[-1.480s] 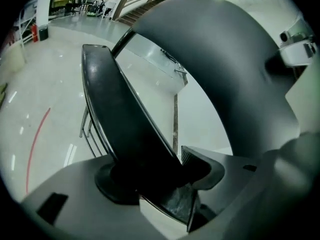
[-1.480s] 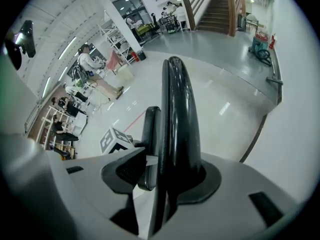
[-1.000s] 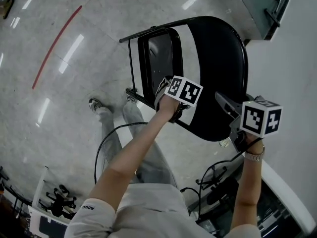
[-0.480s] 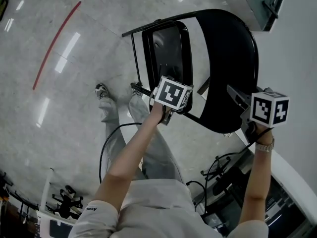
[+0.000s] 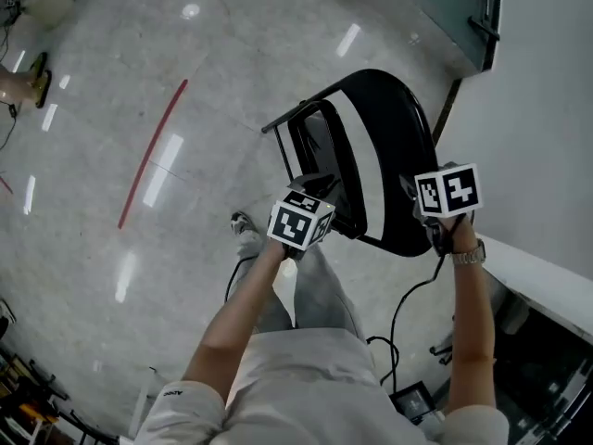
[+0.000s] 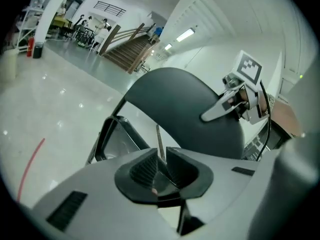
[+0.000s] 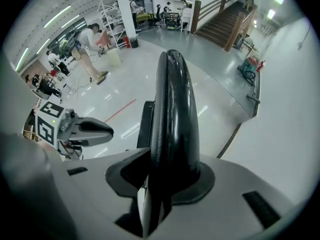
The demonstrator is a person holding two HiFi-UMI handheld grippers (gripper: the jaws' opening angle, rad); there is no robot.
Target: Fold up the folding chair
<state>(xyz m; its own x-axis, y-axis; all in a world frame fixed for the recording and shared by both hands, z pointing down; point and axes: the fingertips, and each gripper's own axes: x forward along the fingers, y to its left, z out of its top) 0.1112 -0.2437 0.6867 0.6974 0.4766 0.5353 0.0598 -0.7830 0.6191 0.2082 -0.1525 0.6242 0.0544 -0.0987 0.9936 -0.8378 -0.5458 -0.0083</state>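
The folding chair (image 5: 389, 146) stands on the grey floor (image 5: 111, 248) just ahead of me, close to the white wall (image 5: 547, 109) at the right. I judge it most of the way folded: the seat (image 5: 320, 146) is tipped up steeply towards the backrest (image 7: 175, 104). It is glossy black, with a curved backrest shell and a shiny seat pan on a thin tube frame (image 5: 289, 117).

I expect it to be stiff and moderately heavy, slick on its painted surfaces, with hinges that could swing or pinch without warning, so rims and edges are the places to hold.

My right gripper (image 7: 160, 179) has just been closing and clamps the top edge of the backrest, which fills its jaws. My left gripper (image 6: 161, 166) has just been closing too, down to a narrow slit. A thin pale edge is caught in it, seemingly the seat's near rim.
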